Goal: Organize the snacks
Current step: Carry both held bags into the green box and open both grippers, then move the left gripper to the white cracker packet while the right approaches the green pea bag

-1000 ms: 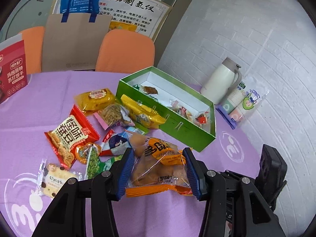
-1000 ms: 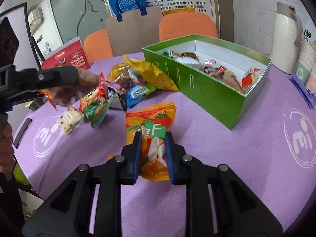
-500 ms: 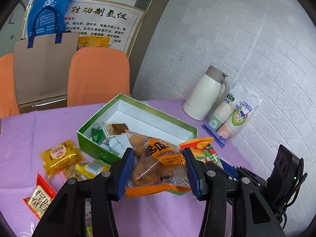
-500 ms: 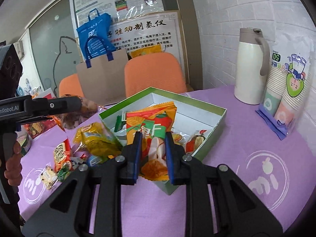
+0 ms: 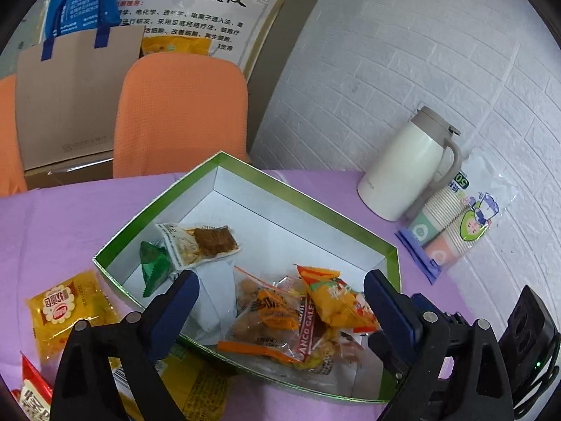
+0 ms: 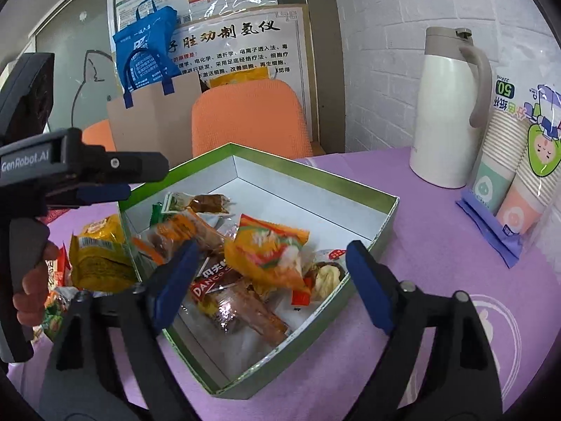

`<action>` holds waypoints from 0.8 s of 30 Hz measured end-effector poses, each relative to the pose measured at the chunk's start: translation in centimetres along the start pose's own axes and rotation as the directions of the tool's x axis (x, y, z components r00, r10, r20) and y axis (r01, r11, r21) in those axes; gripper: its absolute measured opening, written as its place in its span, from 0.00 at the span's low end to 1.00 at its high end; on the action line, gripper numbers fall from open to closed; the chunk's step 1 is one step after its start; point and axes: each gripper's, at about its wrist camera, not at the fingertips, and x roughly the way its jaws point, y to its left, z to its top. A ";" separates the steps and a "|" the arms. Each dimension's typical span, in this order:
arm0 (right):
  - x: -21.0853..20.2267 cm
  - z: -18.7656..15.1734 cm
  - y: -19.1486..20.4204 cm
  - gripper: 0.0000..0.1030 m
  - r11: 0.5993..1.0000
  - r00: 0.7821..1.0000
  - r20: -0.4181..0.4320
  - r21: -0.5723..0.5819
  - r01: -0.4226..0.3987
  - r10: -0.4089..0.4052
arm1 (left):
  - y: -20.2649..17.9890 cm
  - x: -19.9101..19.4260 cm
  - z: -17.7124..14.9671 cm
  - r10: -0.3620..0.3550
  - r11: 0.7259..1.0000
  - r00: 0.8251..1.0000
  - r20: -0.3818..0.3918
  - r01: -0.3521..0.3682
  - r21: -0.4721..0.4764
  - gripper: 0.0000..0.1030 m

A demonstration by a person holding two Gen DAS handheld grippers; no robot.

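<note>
Both crinkly foil packets (image 6: 266, 252) dropped into glossy green box (image 6: 315, 175).

Snack packets (image 5: 280, 315) lie in the box (image 5: 308, 203) on the table (image 6: 438, 315), jug (image 6: 448, 108) behind right

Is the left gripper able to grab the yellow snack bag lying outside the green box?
Probably yes. The left gripper is open over the green box, and the yellow snack bag lies flat on the purple table just beside the box's wall, with nothing on top of it. It would only need to swing over.
</note>
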 end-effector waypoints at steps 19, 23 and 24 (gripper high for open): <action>-8.1 -2.2 4.8 0.99 0.992 0.993 0.042 -0.071 -0.105 0.108 | 1.3 -11.5 -6.7 0.089 0.996 0.996 0.028 -0.088 -0.032 0.96; -8.6 -3.5 6.5 0.99 0.982 0.984 0.012 -0.067 -0.174 0.175 | 4.0 -15.0 -10.8 0.125 0.987 0.991 0.040 -0.120 -0.104 0.96; -8.7 -3.9 6.8 0.99 0.981 0.983 0.005 -0.068 -0.184 0.185 | 4.6 -15.7 -11.8 0.148 0.983 0.988 0.044 -0.142 -0.116 0.96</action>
